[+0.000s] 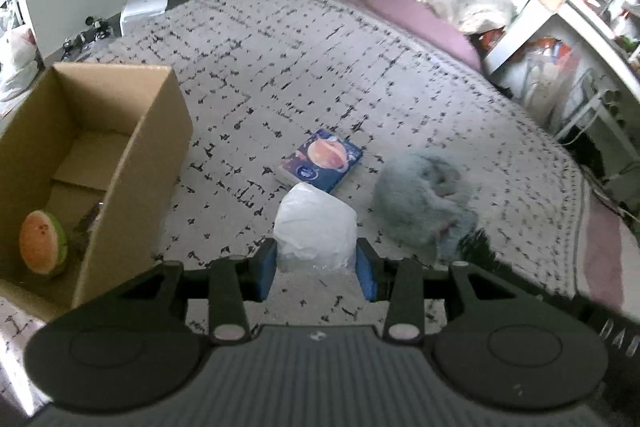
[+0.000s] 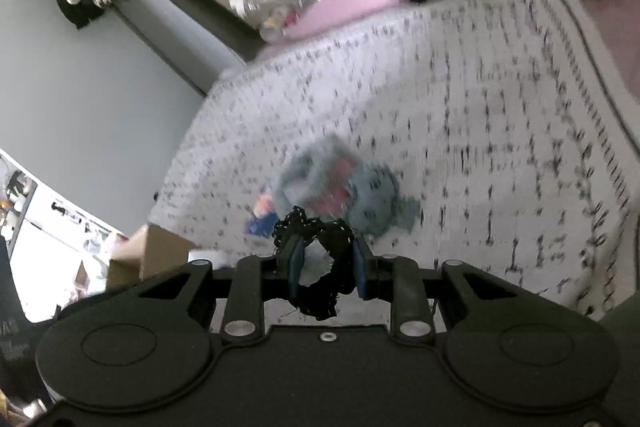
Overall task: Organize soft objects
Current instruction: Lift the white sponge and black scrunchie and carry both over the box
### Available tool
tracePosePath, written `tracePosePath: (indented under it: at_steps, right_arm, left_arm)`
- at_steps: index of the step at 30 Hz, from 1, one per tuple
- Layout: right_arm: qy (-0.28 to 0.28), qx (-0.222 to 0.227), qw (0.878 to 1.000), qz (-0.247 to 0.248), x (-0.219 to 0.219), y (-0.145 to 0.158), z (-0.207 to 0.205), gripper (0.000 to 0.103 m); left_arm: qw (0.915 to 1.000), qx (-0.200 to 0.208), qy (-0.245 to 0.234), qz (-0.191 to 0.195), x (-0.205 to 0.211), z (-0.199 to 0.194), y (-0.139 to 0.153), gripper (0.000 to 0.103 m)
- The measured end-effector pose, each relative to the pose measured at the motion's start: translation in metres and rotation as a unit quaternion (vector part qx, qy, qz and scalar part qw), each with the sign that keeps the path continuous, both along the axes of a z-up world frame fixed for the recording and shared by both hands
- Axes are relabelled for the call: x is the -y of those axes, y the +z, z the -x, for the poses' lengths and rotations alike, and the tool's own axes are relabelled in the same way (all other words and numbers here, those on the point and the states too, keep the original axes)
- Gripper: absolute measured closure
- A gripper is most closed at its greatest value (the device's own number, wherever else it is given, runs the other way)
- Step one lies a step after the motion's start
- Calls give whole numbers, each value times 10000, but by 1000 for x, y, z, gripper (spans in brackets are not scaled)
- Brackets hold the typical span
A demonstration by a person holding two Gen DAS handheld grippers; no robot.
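White plastic-wrapped pack [image 1: 316, 227] is pinched in left hand-held gripper [image 1: 316, 267], black scrunchie [image 2: 320, 259] in right hand-held gripper [image 2: 326, 267], both above the bed [image 1: 320, 67]. Grips should be kept firm w/ each carried over cardboard box [image 1: 132, 147], then released low inside, 1 at a time.

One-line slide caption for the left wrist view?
Left claw grips a white plastic packet above the patterned bedspread; cardboard box holds a plush toy.
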State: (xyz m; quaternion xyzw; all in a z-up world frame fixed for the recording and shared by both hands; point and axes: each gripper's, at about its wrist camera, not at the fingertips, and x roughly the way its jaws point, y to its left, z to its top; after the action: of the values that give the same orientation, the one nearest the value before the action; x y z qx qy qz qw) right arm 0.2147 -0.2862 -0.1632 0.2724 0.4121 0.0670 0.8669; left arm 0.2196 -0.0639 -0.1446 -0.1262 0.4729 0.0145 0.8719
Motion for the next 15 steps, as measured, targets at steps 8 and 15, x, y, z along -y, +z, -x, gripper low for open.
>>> tracePosePath:
  at_steps: [8, 15]
  right_arm:
    - [-146, 373, 9992, -87, 3, 34, 22, 77]
    - [-112, 644, 9977, -160, -4, 59, 35, 77]
  left_arm:
    - [9992, 340, -117, 158, -6, 30, 40, 63]
    - [9983, 528, -94, 205, -16, 49, 66, 63]
